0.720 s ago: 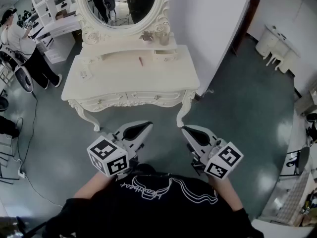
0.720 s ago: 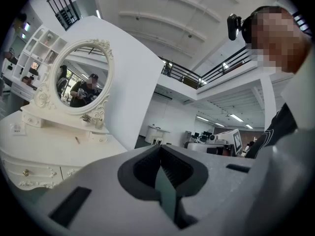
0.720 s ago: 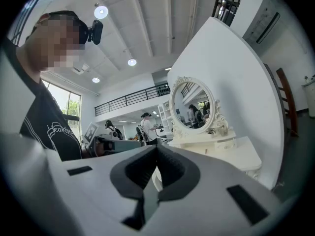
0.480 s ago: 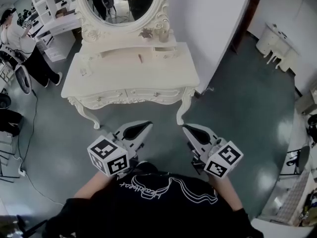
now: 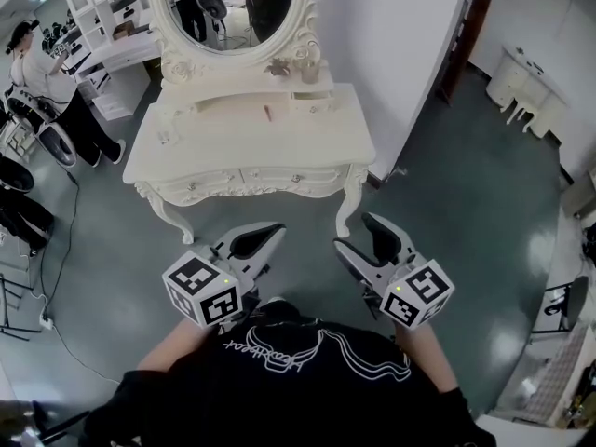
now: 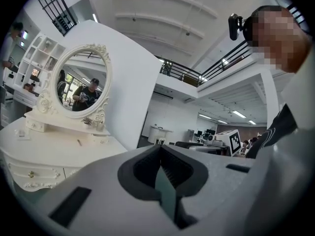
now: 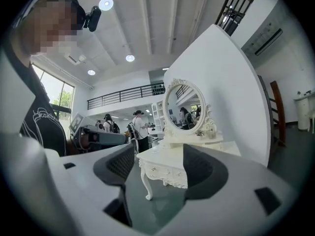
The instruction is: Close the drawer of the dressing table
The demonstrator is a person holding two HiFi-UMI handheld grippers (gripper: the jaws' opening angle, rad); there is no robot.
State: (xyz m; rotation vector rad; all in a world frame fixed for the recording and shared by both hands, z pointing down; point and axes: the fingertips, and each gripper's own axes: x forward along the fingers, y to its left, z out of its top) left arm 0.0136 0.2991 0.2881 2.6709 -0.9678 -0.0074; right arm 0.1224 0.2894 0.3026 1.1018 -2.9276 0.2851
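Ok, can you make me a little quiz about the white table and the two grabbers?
1. True or false: the right gripper has its jaws apart with nothing between them.
2. What shape is the mirror on the dressing table? A square, B oval, C triangle.
3. Fill in: the left gripper has its jaws ____ (open or shut).
Key: 1 true; 2 B; 3 shut.
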